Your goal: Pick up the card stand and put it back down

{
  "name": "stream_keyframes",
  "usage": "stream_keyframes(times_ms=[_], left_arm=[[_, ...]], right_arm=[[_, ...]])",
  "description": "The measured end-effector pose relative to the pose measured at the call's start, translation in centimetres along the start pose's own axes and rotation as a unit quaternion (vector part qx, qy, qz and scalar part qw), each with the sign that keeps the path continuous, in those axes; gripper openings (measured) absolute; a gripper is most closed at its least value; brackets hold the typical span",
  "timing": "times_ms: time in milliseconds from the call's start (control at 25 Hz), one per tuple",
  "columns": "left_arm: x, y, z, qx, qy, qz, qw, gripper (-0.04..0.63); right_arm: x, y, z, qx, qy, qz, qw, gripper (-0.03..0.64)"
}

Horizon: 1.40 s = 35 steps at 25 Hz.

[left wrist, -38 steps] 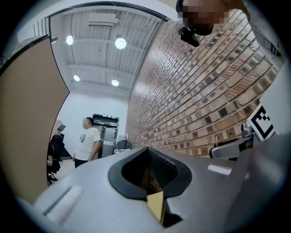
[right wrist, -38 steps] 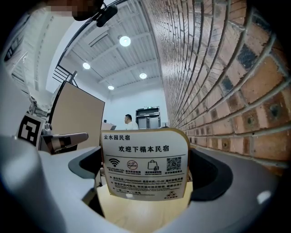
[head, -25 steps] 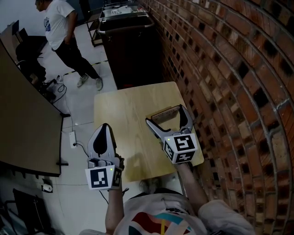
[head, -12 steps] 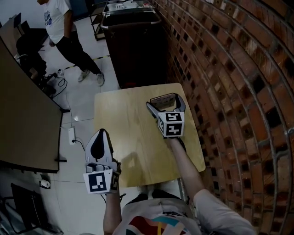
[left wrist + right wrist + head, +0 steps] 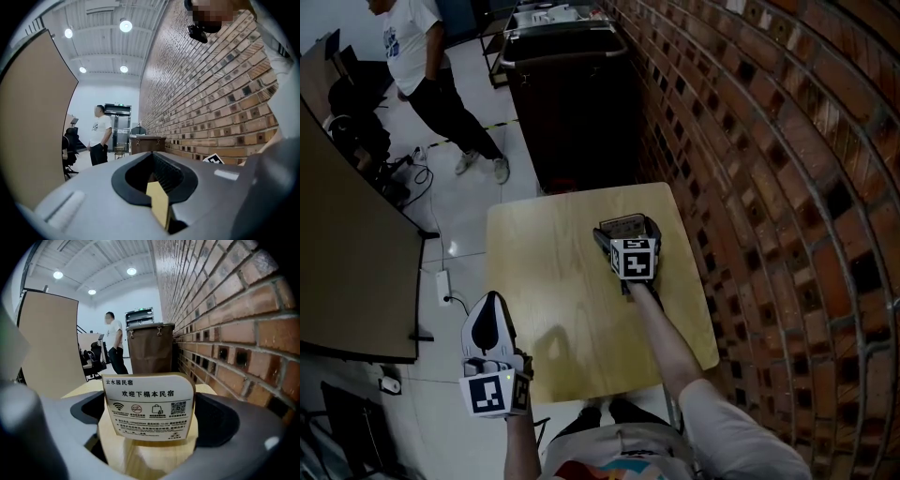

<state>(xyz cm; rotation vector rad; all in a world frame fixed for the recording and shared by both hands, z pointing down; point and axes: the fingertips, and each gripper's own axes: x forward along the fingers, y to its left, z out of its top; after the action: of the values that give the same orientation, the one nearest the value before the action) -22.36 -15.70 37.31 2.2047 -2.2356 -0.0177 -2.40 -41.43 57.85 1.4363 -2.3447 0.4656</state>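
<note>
The card stand (image 5: 622,225), a wooden base holding a white printed card, stands upright on the light wooden table (image 5: 544,281) near its far right side. My right gripper (image 5: 628,229) reaches around it from the near side. In the right gripper view the card stand (image 5: 149,404) fills the gap, and the right gripper (image 5: 152,411) is shut on it with a pad at each side edge. The base rests on the tabletop. My left gripper (image 5: 491,302) hangs off the table's left edge, shut and empty. The left gripper (image 5: 152,173) points along the brick wall.
A brick wall (image 5: 750,187) runs close along the table's right side. A dark brown bin (image 5: 572,94) stands just beyond the far edge. A person (image 5: 422,66) stands on the floor at the far left, near a tan partition (image 5: 347,253) and floor cables (image 5: 441,281).
My right gripper has moved forward over the table, its jaws have come around the card stand and narrowed onto it. The left gripper has drifted back and lower at the left.
</note>
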Motion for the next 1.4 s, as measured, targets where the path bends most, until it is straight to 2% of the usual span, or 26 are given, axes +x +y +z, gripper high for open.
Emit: stream_keyframes(times_ms=[360,560,920,1160,1400], left_arm=[[-0.2,0.7,-1.3,0.001,0.017,0.002,0.9999,0.005],[0.1,1.3,-0.6,0.003,0.009,0.017,0.9998,0.005],[-0.4,1.2,-0.8,0.006,0.015,0.010,0.9998,0.005],[-0.2,1.7,0.5,0.006,0.001,0.026,0.9996,0.006],[-0.1,0.8,1.0,0.004,-0.005,0.020,0.9998,0.005]], right_arm=[[2.6,-0.6,-1.3,0.012,0.028,-0.008,0.999,0.576],[3.0,-1.4,-1.4,0.016,0.031,-0.013,0.999,0.576],[3.0,-1.5,-1.4,0.010,0.032,-0.012,0.999,0.575],[3.0,-1.3,-0.4,-0.008,0.015,-0.004,1.000,0.575],[1.9,-1.9,1.1,0.010,-0.007,-0.008,1.000,0.575]])
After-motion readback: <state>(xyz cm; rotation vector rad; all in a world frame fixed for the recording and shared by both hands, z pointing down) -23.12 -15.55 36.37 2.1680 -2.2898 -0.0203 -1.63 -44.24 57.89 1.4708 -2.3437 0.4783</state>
